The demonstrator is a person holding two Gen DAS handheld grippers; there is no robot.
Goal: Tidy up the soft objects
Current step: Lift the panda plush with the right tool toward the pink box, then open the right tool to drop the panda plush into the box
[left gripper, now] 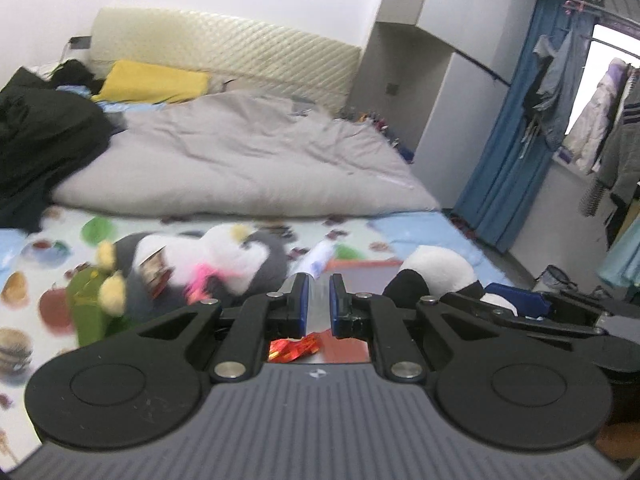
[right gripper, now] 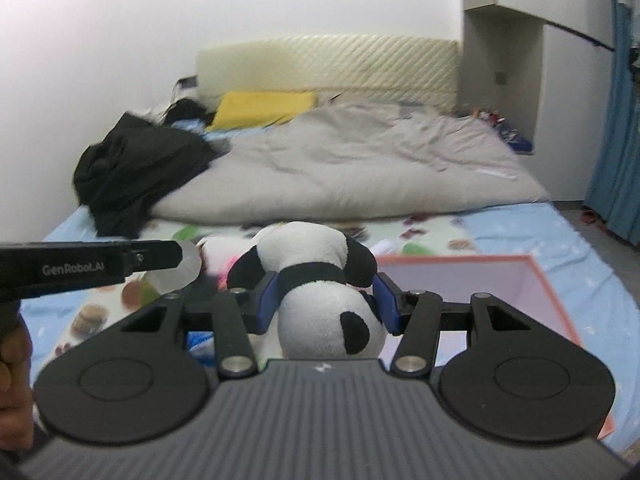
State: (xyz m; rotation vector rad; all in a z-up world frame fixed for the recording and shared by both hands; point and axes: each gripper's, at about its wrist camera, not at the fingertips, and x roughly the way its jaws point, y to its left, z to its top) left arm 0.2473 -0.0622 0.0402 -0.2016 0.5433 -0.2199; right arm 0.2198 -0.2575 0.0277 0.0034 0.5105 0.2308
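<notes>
My right gripper (right gripper: 325,307) is shut on a black-and-white panda plush (right gripper: 320,280) and holds it above the bed, next to a pink box (right gripper: 460,280). The panda also shows at the right of the left wrist view (left gripper: 436,272). My left gripper (left gripper: 318,304) is nearly shut with a narrow gap and holds nothing, above the box's red inside (left gripper: 352,350) with a red wrapper (left gripper: 296,349). A grey-and-white penguin plush (left gripper: 208,264) and a green plush (left gripper: 90,304) lie on the bed to its left.
A rumpled grey duvet (right gripper: 360,168), black clothes (right gripper: 132,168) and a yellow pillow (right gripper: 260,110) lie further up the bed. A fruit-print sheet (left gripper: 40,288) covers the near part. Blue curtain (left gripper: 508,140) and hanging clothes (left gripper: 592,120) stand right.
</notes>
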